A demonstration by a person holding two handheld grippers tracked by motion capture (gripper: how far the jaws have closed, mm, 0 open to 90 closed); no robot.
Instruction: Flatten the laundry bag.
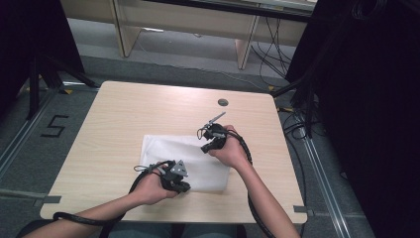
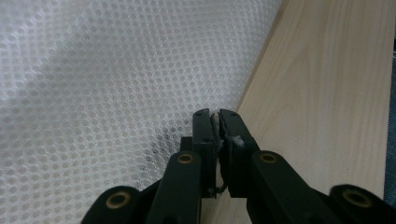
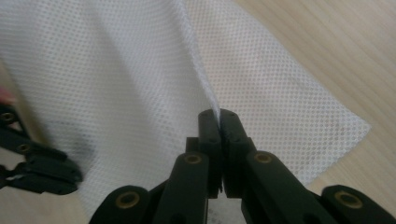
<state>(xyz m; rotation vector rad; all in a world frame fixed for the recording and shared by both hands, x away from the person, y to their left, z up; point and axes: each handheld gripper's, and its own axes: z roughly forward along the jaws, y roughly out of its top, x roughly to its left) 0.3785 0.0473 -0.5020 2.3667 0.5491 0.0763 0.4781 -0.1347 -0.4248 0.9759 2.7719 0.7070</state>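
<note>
A white mesh cloth (image 1: 185, 161) lies spread on the near half of the wooden table (image 1: 124, 114), and the person at the table has both tools on it. The left gripper (image 1: 181, 184) sits low at the cloth's near edge, jaws pressed together on a bit of the fabric; in the left gripper view the mesh (image 2: 107, 88) runs up to the closed tips and a sliver of white is caught between them. The right gripper (image 1: 210, 145) is over the far right part of the cloth, and in the right gripper view its jaws are clamped on an edge of the fabric (image 3: 140, 70), which rises toward them in a raised ridge while the rest drapes away to the table. So both grips look made. What I'd judge is left is the actual handling: the cloth is mostly flat, with no fold or gather finished, and only the pinched spot on the right is off the wood. Whether they mean to fold it, lift it or shake it out, I cannot tell from here.
</note>
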